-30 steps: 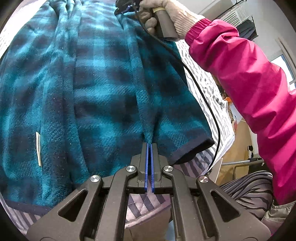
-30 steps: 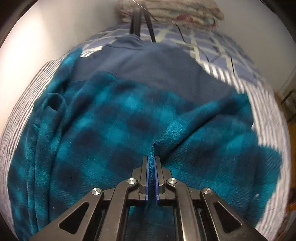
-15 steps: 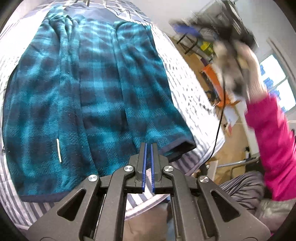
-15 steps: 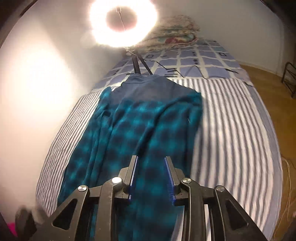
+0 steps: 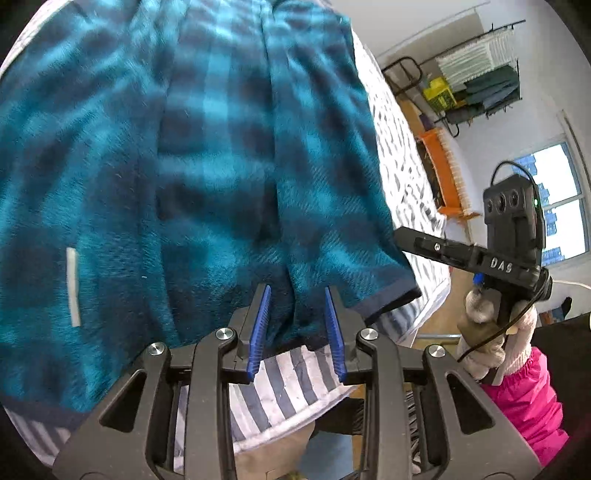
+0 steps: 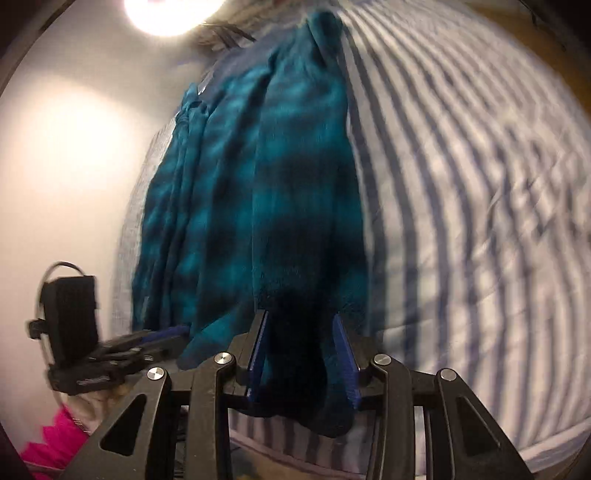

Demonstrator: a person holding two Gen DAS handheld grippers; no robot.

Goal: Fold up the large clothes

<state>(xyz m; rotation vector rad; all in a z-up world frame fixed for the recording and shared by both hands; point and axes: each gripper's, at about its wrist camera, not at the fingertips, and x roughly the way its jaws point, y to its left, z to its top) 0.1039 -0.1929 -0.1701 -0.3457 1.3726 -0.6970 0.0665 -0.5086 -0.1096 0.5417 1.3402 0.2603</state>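
Observation:
A large teal and dark plaid fleece garment (image 5: 207,155) lies lengthwise on a striped bed (image 5: 288,384), folded into long panels, its navy-trimmed hem at the near edge. My left gripper (image 5: 297,299) is open, its blue pads on either side of the hem. My right gripper (image 6: 300,328) is open around the garment's (image 6: 280,192) right hem corner, which lies between the jaws. The right gripper also shows in the left wrist view (image 5: 402,234), beside the hem corner. The left gripper shows in the right wrist view (image 6: 173,332), at the hem's left side.
The striped sheet (image 6: 461,206) spreads to the right of the garment. A white wall (image 6: 74,166) runs along the bed's left side, with a ring light (image 6: 170,14) at the head. An orange bench (image 5: 443,173), a clothes rack (image 5: 476,74) and a window (image 5: 554,206) stand beyond the bed.
Both grippers let go of the fleece, lifted away, then came back down to the near hem. The left gripper has opened; the right has dropped from high up to the hem corner.

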